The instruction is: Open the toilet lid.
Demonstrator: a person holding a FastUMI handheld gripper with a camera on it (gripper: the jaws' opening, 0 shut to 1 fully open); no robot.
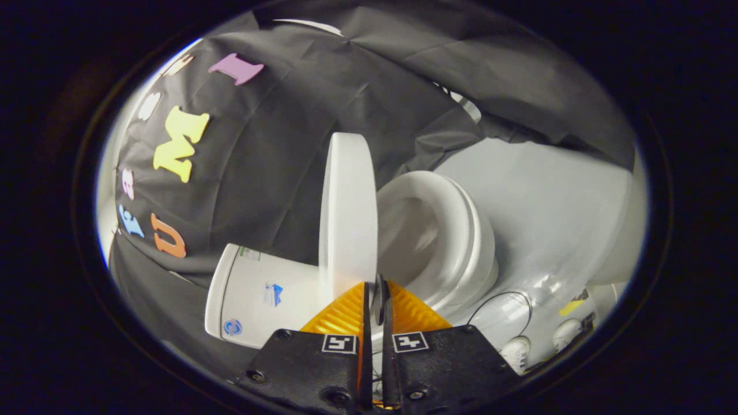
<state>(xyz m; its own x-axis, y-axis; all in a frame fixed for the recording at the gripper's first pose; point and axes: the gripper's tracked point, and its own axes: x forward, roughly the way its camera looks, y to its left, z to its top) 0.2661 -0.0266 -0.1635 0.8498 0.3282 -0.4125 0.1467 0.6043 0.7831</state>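
Note:
The white toilet lid (347, 213) is raised well off the seat and shows nearly edge-on, running from my fingers away toward the tank. My gripper (376, 291) with orange fingers (340, 314) is shut on the lid's front edge, one finger on each face. Beside the lid, on the right finger's side, the white seat ring (461, 225) and the bowl opening (412, 236) lie uncovered. On the left finger's side stands the white tank (259, 297), with small stickers on it.
A white floor (548, 196) spreads beyond the bowl. A thin black cable (500, 297) loops on it near the toilet's base. Two shoes of a person (516, 349) stand on the floor close to my right finger. Black cloth hangs behind the tank.

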